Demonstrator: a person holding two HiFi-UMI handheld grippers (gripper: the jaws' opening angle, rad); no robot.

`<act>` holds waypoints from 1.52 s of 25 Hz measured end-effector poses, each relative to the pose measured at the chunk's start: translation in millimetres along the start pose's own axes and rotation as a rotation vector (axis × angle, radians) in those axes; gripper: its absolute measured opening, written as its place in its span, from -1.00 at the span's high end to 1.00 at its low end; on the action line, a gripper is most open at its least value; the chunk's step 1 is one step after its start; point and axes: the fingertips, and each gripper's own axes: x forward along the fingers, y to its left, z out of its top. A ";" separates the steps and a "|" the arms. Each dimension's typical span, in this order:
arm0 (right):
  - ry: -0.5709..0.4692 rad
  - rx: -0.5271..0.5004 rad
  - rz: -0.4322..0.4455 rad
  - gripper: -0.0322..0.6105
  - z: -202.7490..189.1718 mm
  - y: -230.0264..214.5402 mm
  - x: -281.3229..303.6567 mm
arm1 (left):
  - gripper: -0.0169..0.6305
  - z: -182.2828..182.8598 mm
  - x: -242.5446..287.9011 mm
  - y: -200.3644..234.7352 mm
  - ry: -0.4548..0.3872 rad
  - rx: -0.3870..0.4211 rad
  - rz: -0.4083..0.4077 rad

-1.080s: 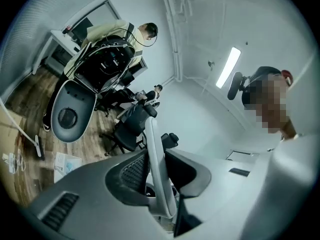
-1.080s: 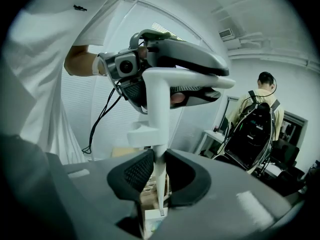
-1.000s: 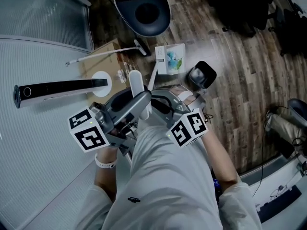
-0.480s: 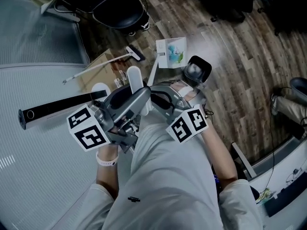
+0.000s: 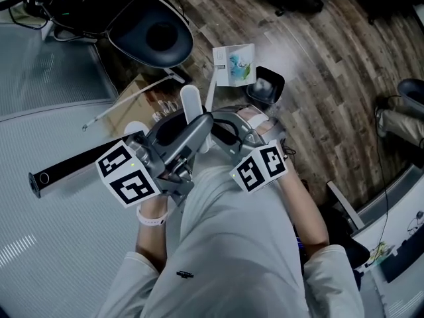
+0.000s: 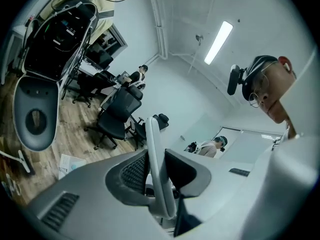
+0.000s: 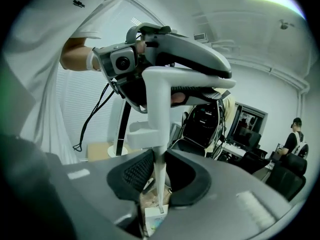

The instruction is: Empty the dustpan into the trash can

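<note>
A long-handled white dustpan hangs in front of me, its pan (image 5: 233, 65) holding a printed paper and seen from above. My left gripper (image 5: 197, 130) is shut on the broad white grip (image 5: 190, 105) at the top of the handle (image 6: 155, 149), which stands upright between the jaws of the left gripper (image 6: 159, 171). My right gripper (image 5: 217, 128) is shut on the thin shaft (image 7: 160, 181) below it, and the pan (image 7: 152, 220) shows under the right gripper (image 7: 159, 178). A small black trash can (image 5: 266, 88) stands on the floor just right of the pan.
A black office chair (image 5: 149, 35) stands at the upper left. A broom (image 5: 132, 99) lies on cardboard (image 5: 142, 85) beside it. A long black tower (image 5: 79, 159) lies on the pale mat at left. More chairs (image 6: 117, 116) and people stand farther off.
Both grippers keep their hold on the handle while moving across the room. The floor has turned under them: the chair slid left, and the pan and trash can sit higher in the view.
</note>
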 end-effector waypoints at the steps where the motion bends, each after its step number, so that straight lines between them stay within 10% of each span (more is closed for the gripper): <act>1: 0.002 0.009 -0.014 0.63 -2.5 0.3 -1.5 | 0.64 -2.4 3.0 -0.3 0.007 0.007 0.003; 19: 0.008 0.134 -0.117 0.63 -73.7 -43.5 -24.7 | 0.64 -23.1 102.0 14.0 0.167 0.078 0.093; 38: 0.036 0.163 -0.281 0.62 -96.4 5.5 -57.7 | 0.64 -104.2 107.3 -21.2 0.312 0.319 0.058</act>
